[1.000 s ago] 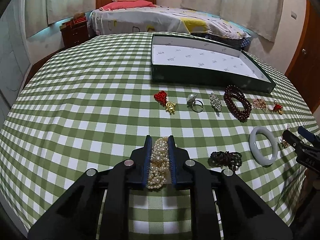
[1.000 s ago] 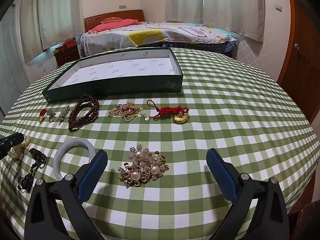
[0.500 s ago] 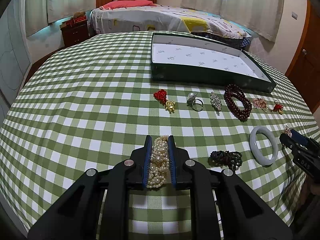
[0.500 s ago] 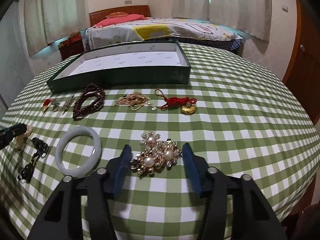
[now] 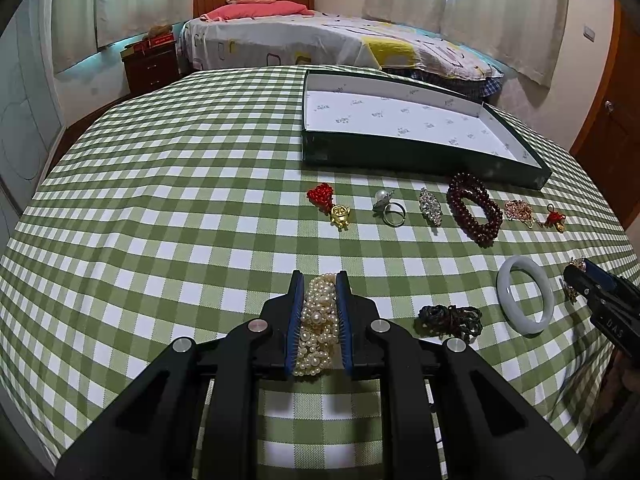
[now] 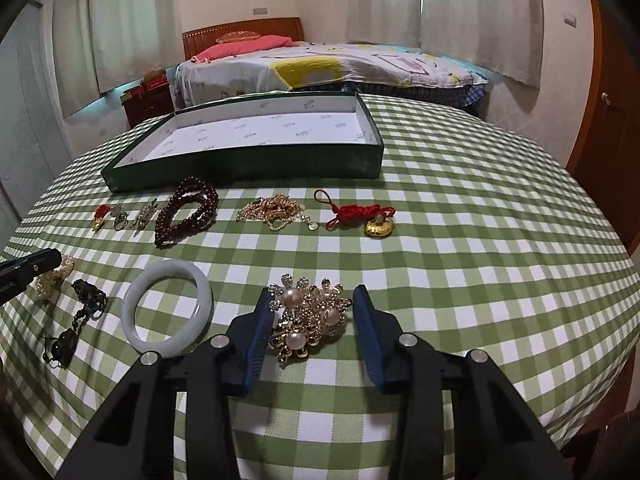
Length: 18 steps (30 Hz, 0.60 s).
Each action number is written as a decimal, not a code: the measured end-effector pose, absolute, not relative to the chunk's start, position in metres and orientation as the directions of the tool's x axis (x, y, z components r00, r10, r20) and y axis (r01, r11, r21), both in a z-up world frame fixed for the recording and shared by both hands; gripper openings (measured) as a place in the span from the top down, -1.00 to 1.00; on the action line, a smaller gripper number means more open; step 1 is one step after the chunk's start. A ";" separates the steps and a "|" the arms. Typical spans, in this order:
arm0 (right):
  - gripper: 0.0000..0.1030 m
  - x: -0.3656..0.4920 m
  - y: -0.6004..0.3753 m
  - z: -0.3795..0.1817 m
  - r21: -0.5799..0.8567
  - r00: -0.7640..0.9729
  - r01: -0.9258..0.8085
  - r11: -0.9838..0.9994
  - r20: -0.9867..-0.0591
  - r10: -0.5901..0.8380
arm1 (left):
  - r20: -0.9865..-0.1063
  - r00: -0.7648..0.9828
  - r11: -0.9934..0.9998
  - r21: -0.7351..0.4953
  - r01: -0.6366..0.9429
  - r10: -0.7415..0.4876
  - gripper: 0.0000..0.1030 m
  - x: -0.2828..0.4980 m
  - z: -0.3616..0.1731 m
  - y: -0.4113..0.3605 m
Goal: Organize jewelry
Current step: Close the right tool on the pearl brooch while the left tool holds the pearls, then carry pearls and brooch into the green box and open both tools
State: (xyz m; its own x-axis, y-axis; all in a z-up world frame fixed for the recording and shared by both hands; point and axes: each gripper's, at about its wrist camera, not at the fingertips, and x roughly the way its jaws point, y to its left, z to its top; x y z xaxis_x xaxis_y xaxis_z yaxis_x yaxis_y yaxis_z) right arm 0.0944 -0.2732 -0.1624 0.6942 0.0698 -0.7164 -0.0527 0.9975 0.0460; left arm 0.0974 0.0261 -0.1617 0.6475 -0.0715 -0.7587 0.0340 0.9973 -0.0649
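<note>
Change: your right tool [image 6: 312,320] was wide a second ago, now closing around the gold pearl brooch [image 6: 308,320] on the table [image 6: 480,280], pads not yet pressing | left tool [image 5: 319,322] clamps the pearl bracelet [image 5: 318,328] as before | Meaning: both pieces nearly ready for the green tray [image 6: 248,168], which is empty.

Glossy pearl bracelet [image 5: 318,322] on woven checked tablecloth [image 5: 160,216].

Quick count: 1 green box [image 6: 256,168] way ahead of the fingers. 2 red-knot gold charms [image 6: 374,220], 1 ring [image 5: 391,210], 1 crystal clip [image 5: 430,206], 1 garnet bead bracelet [image 6: 186,210], 1 gold chain [image 6: 274,210]. Nearer: 1 white bangle [image 6: 168,306], 1 dark cord piece [image 5: 448,320], 1 pearl bunch [image 5: 318,320] and 1 pearl brooch [image 6: 310,314] btw fingers.
</note>
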 end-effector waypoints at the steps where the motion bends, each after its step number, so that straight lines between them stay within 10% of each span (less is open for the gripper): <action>1: 0.21 0.095 -0.274 -0.162 0.049 0.695 -0.053 0.997 -0.715 0.072 | -0.759 0.648 0.997 -0.065 0.034 -0.071 0.68 0.097 -0.162 0.026; 18: 0.22 0.092 -0.274 -0.152 0.053 0.723 -0.051 0.997 -0.686 0.074 | -0.752 0.656 0.997 -0.065 0.031 -0.069 0.69 0.097 -0.158 0.027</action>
